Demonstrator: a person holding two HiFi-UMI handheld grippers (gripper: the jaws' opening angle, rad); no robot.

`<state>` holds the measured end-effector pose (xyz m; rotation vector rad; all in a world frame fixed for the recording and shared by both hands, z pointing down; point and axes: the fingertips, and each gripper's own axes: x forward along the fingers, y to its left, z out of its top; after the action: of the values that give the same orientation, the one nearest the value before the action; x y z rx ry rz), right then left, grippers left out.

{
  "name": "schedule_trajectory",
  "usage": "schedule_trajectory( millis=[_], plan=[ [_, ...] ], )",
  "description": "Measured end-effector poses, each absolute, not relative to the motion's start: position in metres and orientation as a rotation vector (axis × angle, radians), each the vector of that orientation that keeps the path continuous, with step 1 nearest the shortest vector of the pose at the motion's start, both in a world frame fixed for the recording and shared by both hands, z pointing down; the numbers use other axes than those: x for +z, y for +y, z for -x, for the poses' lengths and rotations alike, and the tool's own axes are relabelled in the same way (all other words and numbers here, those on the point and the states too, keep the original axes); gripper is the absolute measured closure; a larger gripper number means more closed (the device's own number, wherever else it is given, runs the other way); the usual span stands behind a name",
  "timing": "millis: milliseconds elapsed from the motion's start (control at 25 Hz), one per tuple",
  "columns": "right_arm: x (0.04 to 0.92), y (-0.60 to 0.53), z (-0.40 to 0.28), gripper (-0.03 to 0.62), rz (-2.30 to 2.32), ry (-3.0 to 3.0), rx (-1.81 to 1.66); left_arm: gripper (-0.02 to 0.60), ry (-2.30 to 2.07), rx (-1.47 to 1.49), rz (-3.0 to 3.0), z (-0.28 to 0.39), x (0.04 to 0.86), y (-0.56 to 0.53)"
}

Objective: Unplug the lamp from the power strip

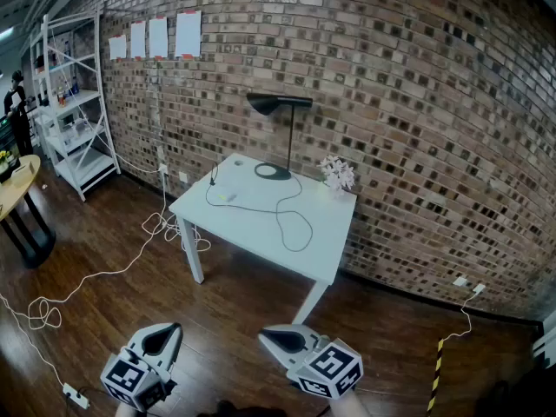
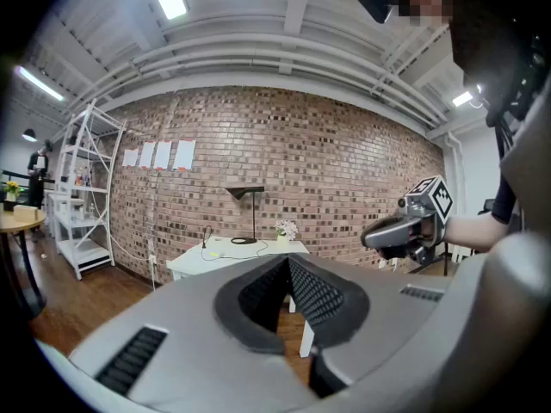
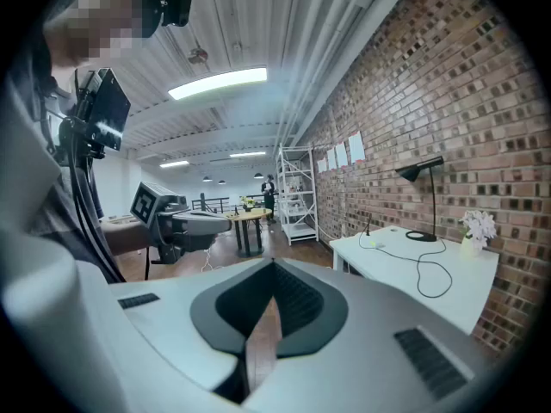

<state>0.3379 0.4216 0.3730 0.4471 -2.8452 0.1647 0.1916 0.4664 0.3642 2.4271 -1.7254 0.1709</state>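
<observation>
Two tongs, left tongs (image 1: 170, 331) and right tongs (image 1: 268, 337), clenched empty; lamp (image 1: 268, 103) stands on the surface (image 1: 334, 233) well ahead. Its limp, light cord (image 1: 279, 216) likely wants gripping at the rigid plug (image 1: 213, 179), not midway.

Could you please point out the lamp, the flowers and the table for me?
lamp (image 1: 265, 103), head view, on its shade.
flowers (image 1: 337, 174), head view, on the blossoms.
table (image 1: 330, 237), head view, on bare top.

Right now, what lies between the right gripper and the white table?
Only bare wooden floor, as the head view shows; the right gripper is short of the table.
</observation>
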Motion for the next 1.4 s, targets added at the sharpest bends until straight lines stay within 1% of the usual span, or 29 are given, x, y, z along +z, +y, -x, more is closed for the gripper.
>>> schedule_trajectory(
  millis=[360, 560, 800, 1000, 1240, 1400],
  plan=[
    [0.374, 0.442, -0.272, 0.602, -0.377, -2.843, 0.139, 0.592, -1.705, 0.130, -2.378, -0.142, 0.377, 0.484],
    [0.373, 0.454, -0.243, 0.602, -0.346, -2.776, -0.026, 0.591, -1.795, 0.070, -2.329, -0.109, 0.374, 0.484],
    [0.349, 0.468, -0.216, 0.602, -0.217, -2.912, 0.183, 0.591, -1.857, 0.070, -2.312, -0.093, 0.367, 0.493],
    [0.353, 0.467, -0.200, 0.602, -0.176, -2.879, 0.118, 0.591, -1.945, 0.071, -2.264, -0.072, 0.366, 0.502],
    [0.358, 0.470, -0.180, 0.602, -0.071, -2.893, 0.156, 0.591, -1.983, 0.109, -2.225, -0.064, 0.367, 0.505],
    [0.366, 0.455, -0.178, 0.602, -0.093, -2.896, 0.208, 0.590, -1.994, 0.128, -2.224, -0.065, 0.368, 0.496]
  ],
)
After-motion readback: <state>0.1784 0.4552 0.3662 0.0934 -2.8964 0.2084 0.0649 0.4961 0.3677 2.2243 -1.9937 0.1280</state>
